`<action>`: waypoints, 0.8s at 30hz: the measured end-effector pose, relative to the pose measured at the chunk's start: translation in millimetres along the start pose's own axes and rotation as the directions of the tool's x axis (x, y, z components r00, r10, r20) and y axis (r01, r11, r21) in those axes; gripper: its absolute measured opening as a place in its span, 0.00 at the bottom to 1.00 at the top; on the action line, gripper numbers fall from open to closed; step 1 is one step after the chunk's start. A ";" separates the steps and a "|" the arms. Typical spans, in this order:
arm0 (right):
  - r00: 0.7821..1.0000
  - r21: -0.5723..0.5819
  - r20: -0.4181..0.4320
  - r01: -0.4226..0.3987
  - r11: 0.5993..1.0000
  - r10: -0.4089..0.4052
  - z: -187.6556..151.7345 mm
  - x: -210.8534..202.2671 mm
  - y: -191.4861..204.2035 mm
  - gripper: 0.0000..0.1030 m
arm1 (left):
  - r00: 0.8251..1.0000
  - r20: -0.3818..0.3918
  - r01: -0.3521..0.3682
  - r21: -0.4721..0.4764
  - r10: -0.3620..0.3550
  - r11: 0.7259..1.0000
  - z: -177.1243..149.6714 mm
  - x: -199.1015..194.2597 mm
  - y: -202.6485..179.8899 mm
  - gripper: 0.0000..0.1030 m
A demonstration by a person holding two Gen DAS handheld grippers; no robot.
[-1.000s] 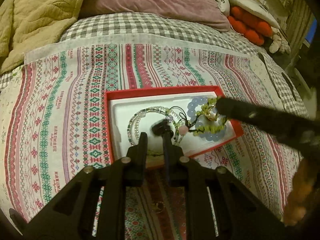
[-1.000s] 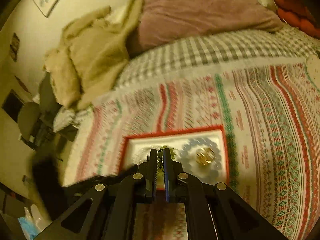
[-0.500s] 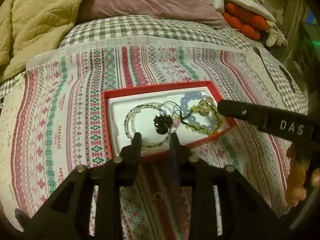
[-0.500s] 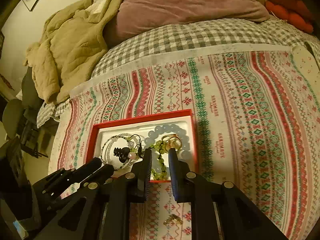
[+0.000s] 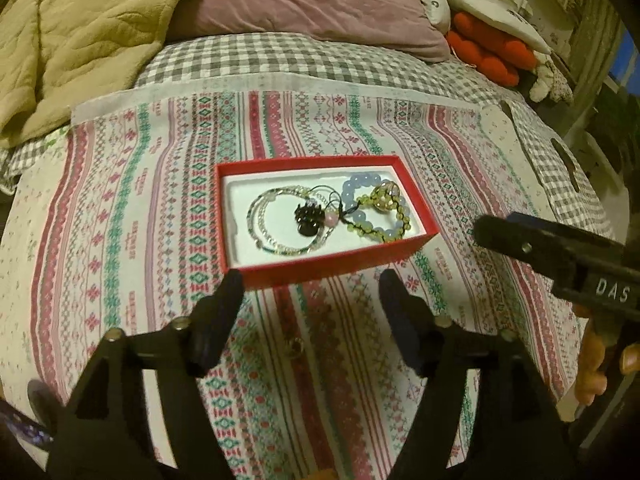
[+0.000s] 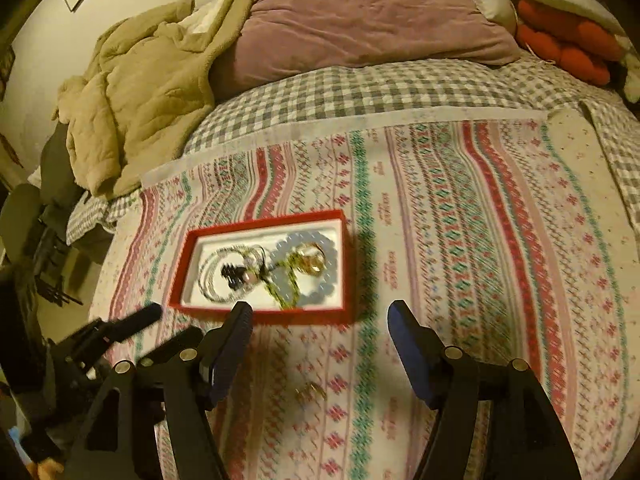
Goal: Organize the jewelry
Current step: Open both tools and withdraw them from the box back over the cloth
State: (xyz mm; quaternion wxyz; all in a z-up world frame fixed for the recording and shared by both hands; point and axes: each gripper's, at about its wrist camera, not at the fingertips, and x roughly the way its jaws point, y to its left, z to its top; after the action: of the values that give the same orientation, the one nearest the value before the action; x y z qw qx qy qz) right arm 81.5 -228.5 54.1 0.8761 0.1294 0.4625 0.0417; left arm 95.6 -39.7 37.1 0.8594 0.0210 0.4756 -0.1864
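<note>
On the bed: a patterned cloth (image 5: 120,220) with red, green and pink bands lies over a grey checked sheet (image 5: 248,60).
Red box (image 5: 320,268): sits on the cloth just past both grippers, at 12 o'clock from the left gripper's fingertips and at 11 o'clock from the right's; its white lining is open to view.
Jewelry in the box: a clear beaded bracelet (image 5: 264,236) on the 9 o'clock side, a black charm (image 5: 307,216) with a pink bead beside it near the middle, a pale blue bead bracelet (image 5: 360,188) and a green bead strand (image 5: 360,228) tangled together on the 3 o'clock side, a gold-toned ring piece (image 5: 385,197) lying on top of them.
Loose piece: a small ring (image 5: 295,346) lies on the cloth on the near side of the box, between the left gripper's fingers in that view; the right wrist view shows it blurred.
Left gripper (image 5: 312,300): jaws spread wide, having just been opening, nothing between the pads, tips short of the box's near wall.
Right gripper (image 6: 320,320): jaws likewise wide apart and just opened, nothing clamped; it shows at 3 o'clock in the left view with a hand (image 5: 596,364) under it.
Far end, 12 o'clock: a mauve pillow (image 5: 312,0); a tan quilt (image 5: 80,32) at 10 o'clock; red plush cushions (image 5: 492,52) at 2 o'clock.
</note>
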 end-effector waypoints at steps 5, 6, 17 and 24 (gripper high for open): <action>0.999 -0.003 -0.009 0.036 0.999 -0.036 -14.8 -14.1 -9.7 0.75 | 0.999 -0.013 -0.035 -0.001 0.035 0.999 -10.3 -7.7 -1.7 0.81; 0.999 -0.004 -0.011 0.042 0.999 -0.042 -17.3 -16.0 -11.0 0.76 | 0.999 -0.017 -0.040 0.002 0.040 0.999 -12.5 -8.0 -2.7 0.83; 0.995 -0.058 -0.030 0.096 0.994 -0.097 -43.5 -26.8 -12.7 0.84 | 0.996 -0.059 -0.057 0.045 0.060 0.997 -39.0 -9.4 -6.4 0.99; 0.986 -0.126 -0.057 0.147 0.981 -0.155 -60.3 -18.3 -10.1 0.92 | 0.995 -0.084 -0.057 0.049 0.061 0.997 -51.5 -7.1 2.4 0.99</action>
State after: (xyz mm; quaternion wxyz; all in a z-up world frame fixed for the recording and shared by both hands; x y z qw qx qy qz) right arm 21.1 -230.5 33.6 0.8672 0.0392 0.4964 0.0073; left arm 51.3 -24.3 14.4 0.8428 0.0632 0.5064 -0.1709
